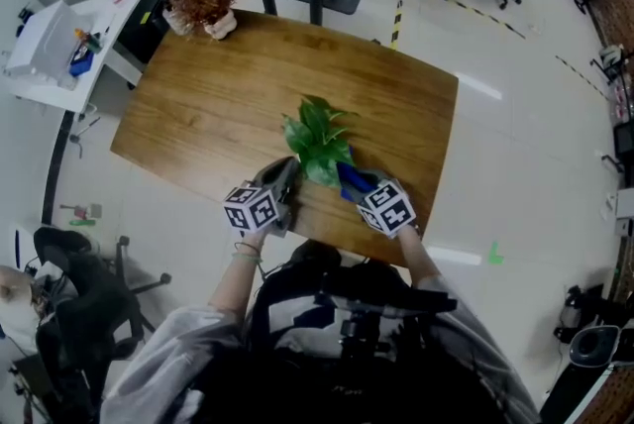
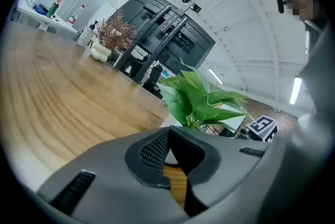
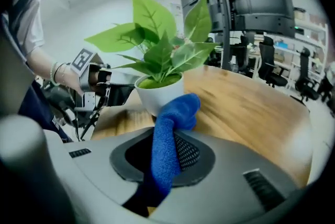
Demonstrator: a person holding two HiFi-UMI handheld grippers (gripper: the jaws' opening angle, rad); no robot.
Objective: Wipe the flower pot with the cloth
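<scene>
Wiping seems barely begun: right claw [image 3: 168,150] clamps the cloth [image 3: 166,136] against the flower pot [image 3: 156,93] by the bench [image 1: 198,115] near edge; left claw [image 2: 170,150] closed, empty

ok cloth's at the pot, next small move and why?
Probably sweep the right tool sideways so the blue cloth rubs round the white flower pot. The cloth is clamped in that tool and its free end seems to touch the pot's wall. The left tool, shut, grips nothing, so press lightly.
</scene>
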